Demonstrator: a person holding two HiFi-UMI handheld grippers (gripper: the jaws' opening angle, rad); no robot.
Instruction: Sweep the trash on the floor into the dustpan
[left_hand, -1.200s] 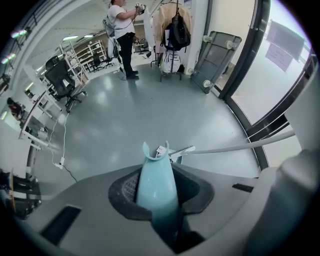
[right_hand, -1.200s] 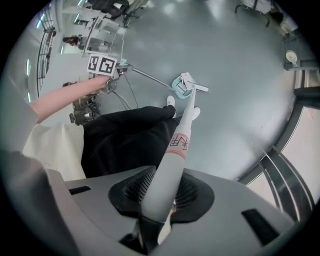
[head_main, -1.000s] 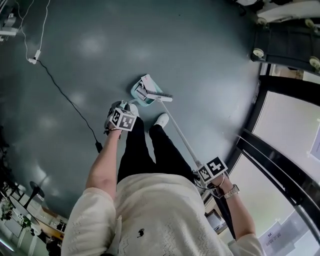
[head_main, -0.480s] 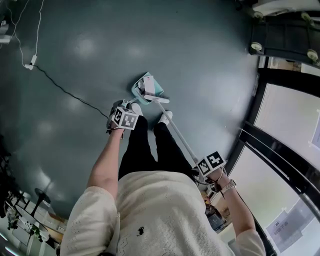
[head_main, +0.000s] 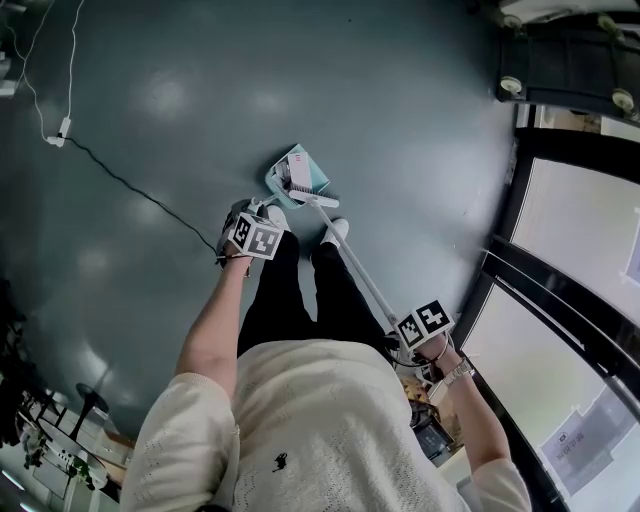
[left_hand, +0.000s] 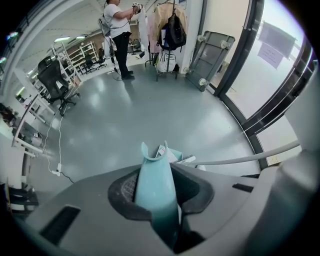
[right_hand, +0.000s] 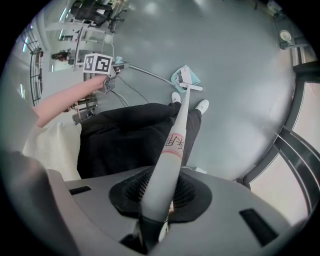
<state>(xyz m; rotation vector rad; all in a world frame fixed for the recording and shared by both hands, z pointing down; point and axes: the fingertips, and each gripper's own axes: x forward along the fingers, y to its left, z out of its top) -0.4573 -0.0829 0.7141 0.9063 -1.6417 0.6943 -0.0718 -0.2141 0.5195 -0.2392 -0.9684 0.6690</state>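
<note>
A teal dustpan (head_main: 300, 166) sits on the grey floor just ahead of my shoes, with white paper trash (head_main: 298, 176) lying in it. The white broom head (head_main: 316, 200) rests at the pan's near edge, and its long pale broom handle (head_main: 365, 285) slants back to my right gripper (head_main: 425, 328), which is shut on it. My left gripper (head_main: 255, 236) is shut on the dustpan's handle (left_hand: 156, 190). In the left gripper view the pan (left_hand: 175, 154) and trash (left_hand: 161, 150) show past the jaws. The right gripper view looks down the broom handle (right_hand: 172, 147) to the broom head (right_hand: 191, 87) and dustpan (right_hand: 184, 76).
A cable with a plug (head_main: 63, 127) trails across the floor at left. A wheeled cart (head_main: 570, 70) stands at the far right by dark-framed glass panels (head_main: 560, 290). Farther off are a person (left_hand: 117, 25), a clothes rack (left_hand: 170, 30) and an office chair (left_hand: 55, 80).
Both grippers keep their holds. The broom head has shifted a little along the pan's mouth, and the dustpan has turned slightly; the view itself has drifted.
</note>
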